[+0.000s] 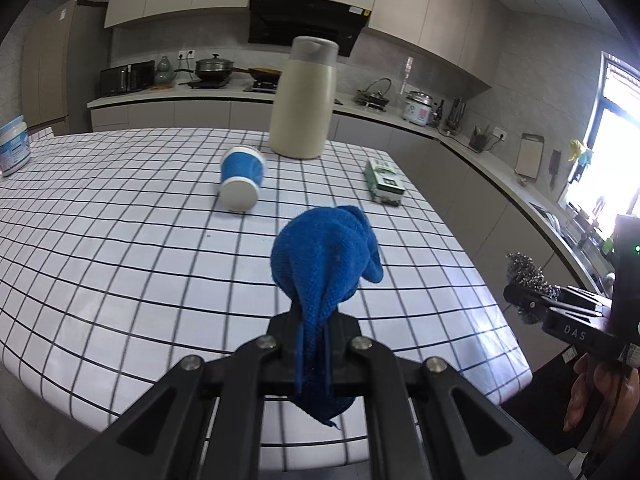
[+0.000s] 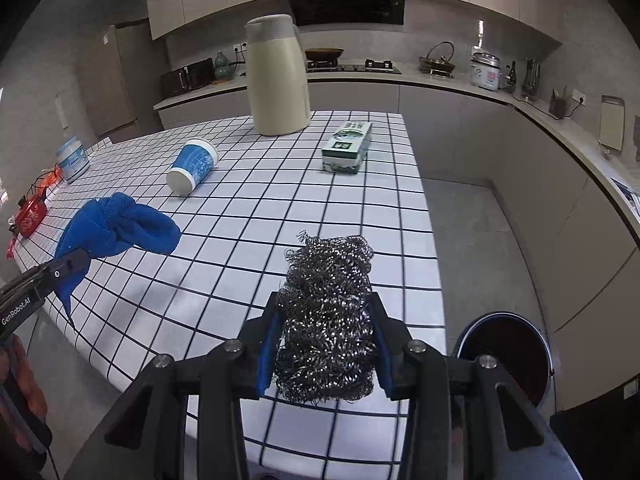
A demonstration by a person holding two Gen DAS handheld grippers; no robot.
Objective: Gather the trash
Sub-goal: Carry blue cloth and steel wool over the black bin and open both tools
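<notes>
My left gripper (image 1: 314,320) is shut on a crumpled blue cloth (image 1: 324,260) and holds it above the near part of the checked table (image 1: 120,248); the cloth also shows in the right wrist view (image 2: 116,226). My right gripper (image 2: 326,312) is shut on a steel wool scourer (image 2: 328,320), held above the table's near right edge; it also shows in the left wrist view (image 1: 526,276). A blue and white paper cup (image 1: 241,184) lies on its side mid-table. A green and white carton (image 1: 384,182) lies flat near the right edge.
A tall cream thermos jug (image 1: 302,100) stands at the table's far side. A white tub (image 1: 12,146) stands at the far left, with a red packet (image 2: 30,212) near it. A round dark bin (image 2: 508,356) stands on the floor right of the table. Kitchen counters run behind.
</notes>
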